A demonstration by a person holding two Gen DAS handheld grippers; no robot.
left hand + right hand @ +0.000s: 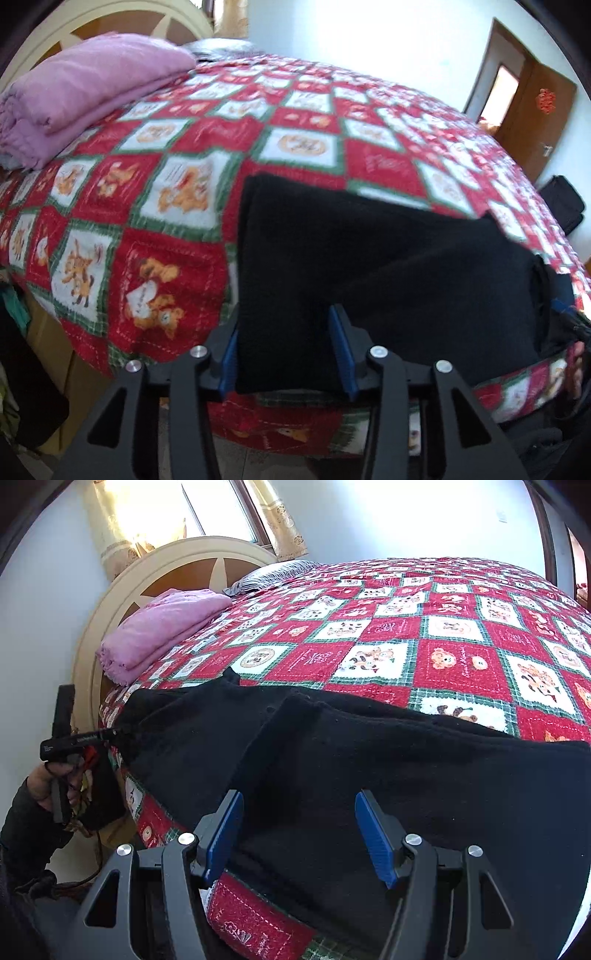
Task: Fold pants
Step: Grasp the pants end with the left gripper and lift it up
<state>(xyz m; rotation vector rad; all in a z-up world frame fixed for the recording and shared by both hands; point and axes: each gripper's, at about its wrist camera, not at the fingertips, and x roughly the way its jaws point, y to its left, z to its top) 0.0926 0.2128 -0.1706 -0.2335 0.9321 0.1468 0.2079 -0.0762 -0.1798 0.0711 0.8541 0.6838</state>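
Note:
Black pants [369, 266] lie folded along the near edge of a bed with a red, white and green patchwork quilt [155, 192]. My left gripper [286, 328] is open, its blue pads either side of the pants' left end at the bed edge. In the right wrist view the pants [369, 768] spread across the near edge and my right gripper [299, 812] is open over them, jaws apart, holding nothing. The left gripper's body [74, 738] shows at far left, at the pants' far end. The right gripper's tip [565, 310] shows at the right edge of the left wrist view.
A folded pink blanket [81, 92] lies by the cream headboard [177, 565], with a striped pillow [273, 574] behind it. A brown door [532, 110] and a black bag [565, 203] stand beyond the bed. The quilt [443, 635] stretches away behind the pants.

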